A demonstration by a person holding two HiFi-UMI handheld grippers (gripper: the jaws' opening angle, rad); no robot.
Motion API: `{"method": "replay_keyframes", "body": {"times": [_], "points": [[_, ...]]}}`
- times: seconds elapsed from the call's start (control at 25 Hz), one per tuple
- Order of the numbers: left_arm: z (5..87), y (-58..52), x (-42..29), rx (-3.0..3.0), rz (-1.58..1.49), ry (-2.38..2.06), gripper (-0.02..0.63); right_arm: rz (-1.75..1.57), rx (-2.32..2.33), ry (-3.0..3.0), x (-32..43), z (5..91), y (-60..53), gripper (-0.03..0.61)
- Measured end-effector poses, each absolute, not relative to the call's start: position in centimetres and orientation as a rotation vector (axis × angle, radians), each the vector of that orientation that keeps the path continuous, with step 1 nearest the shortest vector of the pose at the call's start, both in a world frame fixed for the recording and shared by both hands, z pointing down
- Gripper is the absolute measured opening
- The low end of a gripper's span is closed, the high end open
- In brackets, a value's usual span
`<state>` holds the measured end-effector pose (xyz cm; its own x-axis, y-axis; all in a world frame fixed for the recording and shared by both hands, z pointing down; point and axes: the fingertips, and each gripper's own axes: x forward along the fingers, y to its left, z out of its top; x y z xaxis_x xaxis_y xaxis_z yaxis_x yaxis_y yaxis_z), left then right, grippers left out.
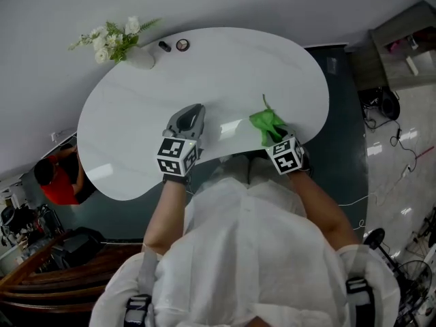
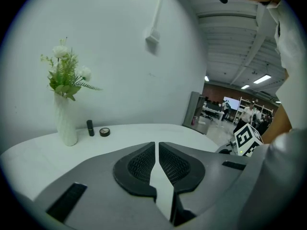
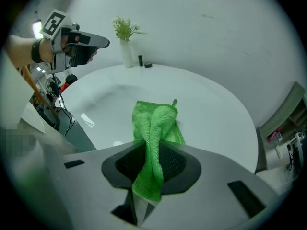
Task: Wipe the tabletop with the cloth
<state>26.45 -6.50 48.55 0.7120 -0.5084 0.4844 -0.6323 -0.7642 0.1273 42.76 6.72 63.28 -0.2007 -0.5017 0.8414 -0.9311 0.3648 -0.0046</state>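
Two grippers show in head view over a white, kidney-shaped tabletop. The left gripper sits mid-table on the near side. The right gripper is at the near edge w/ a green microfibre cloth bunched at its tip. At the far left edge are a white vase w/ flowers, a small black tube and a round tin, all well apart from both grippers. Cloth is at the table's near right end, prob so strokes can run out across the surface.

Left gripper view: jaws clenched together w/ only a thin slit btwn the ribbed pads and nothing in it. It points toward the vase end and hangs above the table, not touching. Judgement: it's parked empty, kept off the surface so it won't get in the wiping hand's way.

Right gripper view: jaws clamped on the cloth, pinching a folded ridge. One tail hangs back below the pads, and the bigger part spills fwd over the tabletop. Can't tell if the cloth is pressed on the surface or just above it. Gripping the middle leaves loose fabric in front to drag flat. The left gripper shows up high at left, clear of the table.

Judgement: wiping is at or near its start. Next needs the cloth lowered flat, then swept away from the edge, minding the vase, tube & tin
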Motion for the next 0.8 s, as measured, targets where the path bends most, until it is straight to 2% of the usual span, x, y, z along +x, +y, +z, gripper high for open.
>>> {"method": "replay_keyframes", "body": {"times": [0.44, 0.8], "points": [[47.2, -4.8, 35.9, 2.654, 0.559, -0.941, 0.031, 0.808, 1.445, -1.656, 61.8, 64.0, 10.2, 0.072], [44.5, -4.6, 36.5, 2.649, 0.469, -1.101, 0.03, 0.779, 1.663, -1.634, 70.7, 60.4, 8.6, 0.072]]}}
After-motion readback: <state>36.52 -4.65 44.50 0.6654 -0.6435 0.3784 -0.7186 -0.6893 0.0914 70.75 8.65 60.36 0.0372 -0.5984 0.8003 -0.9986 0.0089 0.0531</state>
